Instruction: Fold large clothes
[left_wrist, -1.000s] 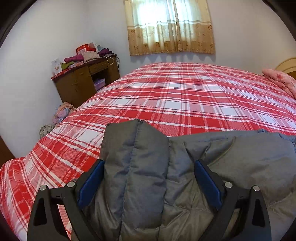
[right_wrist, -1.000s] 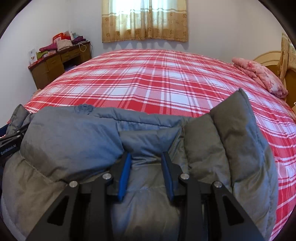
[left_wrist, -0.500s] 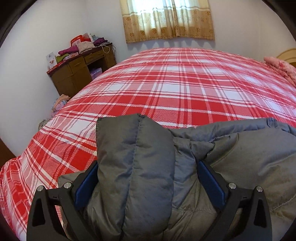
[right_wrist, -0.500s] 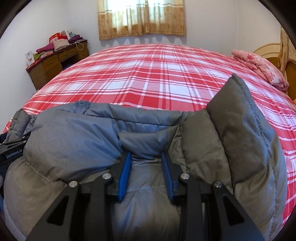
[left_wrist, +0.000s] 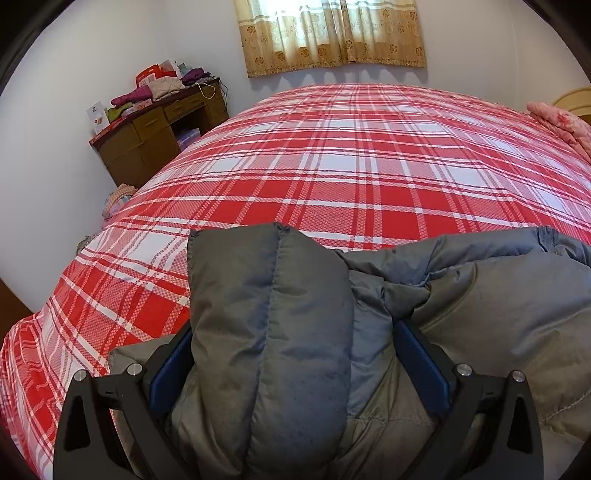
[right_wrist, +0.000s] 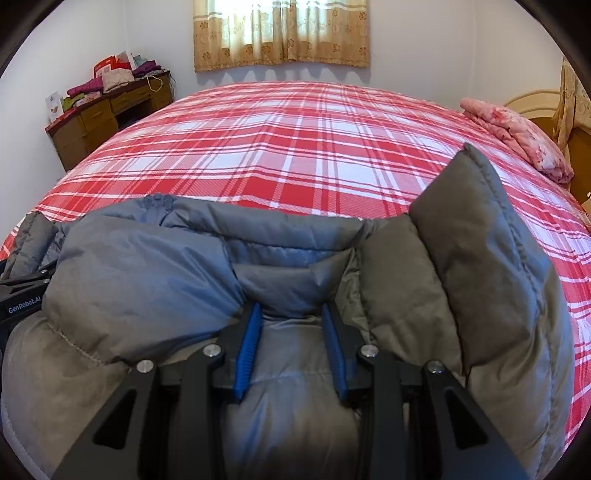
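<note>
Both jaws pinching puffy grey jacket (left_wrist: 280, 332) at near edge of plaid bed (left_wrist: 351, 177): left gripper (left_wrist: 295, 362) wide around thick bunch, right gripper (right_wrist: 291, 343) narrow on fold; slick padding could slip, spoiling fold

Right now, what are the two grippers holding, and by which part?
Both hold the grey puffer jacket: left gripper on a thick bunched fold, right gripper on a smaller fold.

Count: 1 grey puffer jacket (left_wrist: 303, 332), 2 grippers (left gripper (left_wrist: 295, 354), right gripper (right_wrist: 291, 339)), 1 bed w/ plaid sheet (right_wrist: 295, 147), 1 desk (left_wrist: 155, 140), 1 curtain (left_wrist: 332, 33), 1 pink quilt (right_wrist: 517, 136).
</note>
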